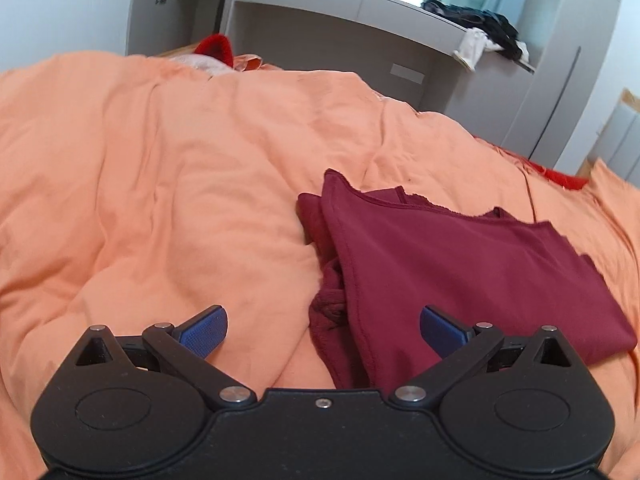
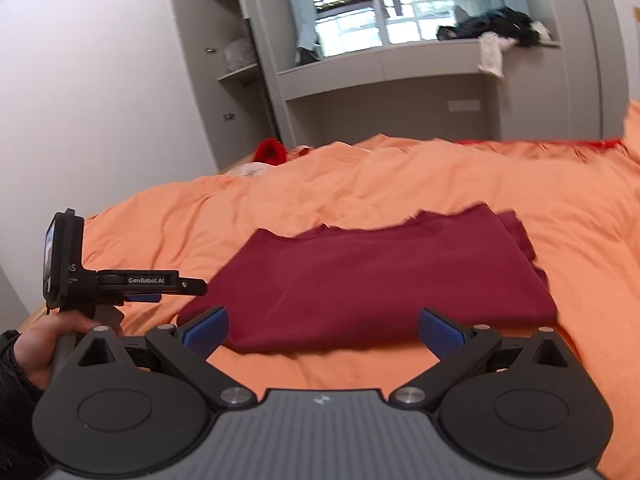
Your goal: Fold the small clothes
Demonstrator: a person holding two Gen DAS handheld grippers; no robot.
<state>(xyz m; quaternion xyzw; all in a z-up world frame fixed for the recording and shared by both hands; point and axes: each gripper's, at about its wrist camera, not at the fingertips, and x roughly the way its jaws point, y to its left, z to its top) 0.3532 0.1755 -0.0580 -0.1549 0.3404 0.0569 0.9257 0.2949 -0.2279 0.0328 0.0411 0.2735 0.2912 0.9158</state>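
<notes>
A dark red garment (image 1: 460, 272) lies folded in layers on the orange duvet (image 1: 160, 184). In the left wrist view it fills the lower right, with my left gripper (image 1: 323, 330) open just above its near left edge and nothing between the blue pads (image 1: 204, 330). From the right wrist view the same garment (image 2: 372, 280) lies flat ahead as a wide rectangle. My right gripper (image 2: 323, 330) hangs wide open over its near edge, gripping nothing. At the left of that view a hand (image 2: 52, 344) holds the left gripper (image 2: 152, 282), seen side-on.
The duvet (image 2: 440, 176) covers the whole bed in soft ridges. A red item (image 1: 216, 48) lies at the head of the bed. Behind stands a grey built-in cabinet with a ledge (image 2: 400, 56) under a window, with dark and white clothes (image 1: 488, 32) piled on it.
</notes>
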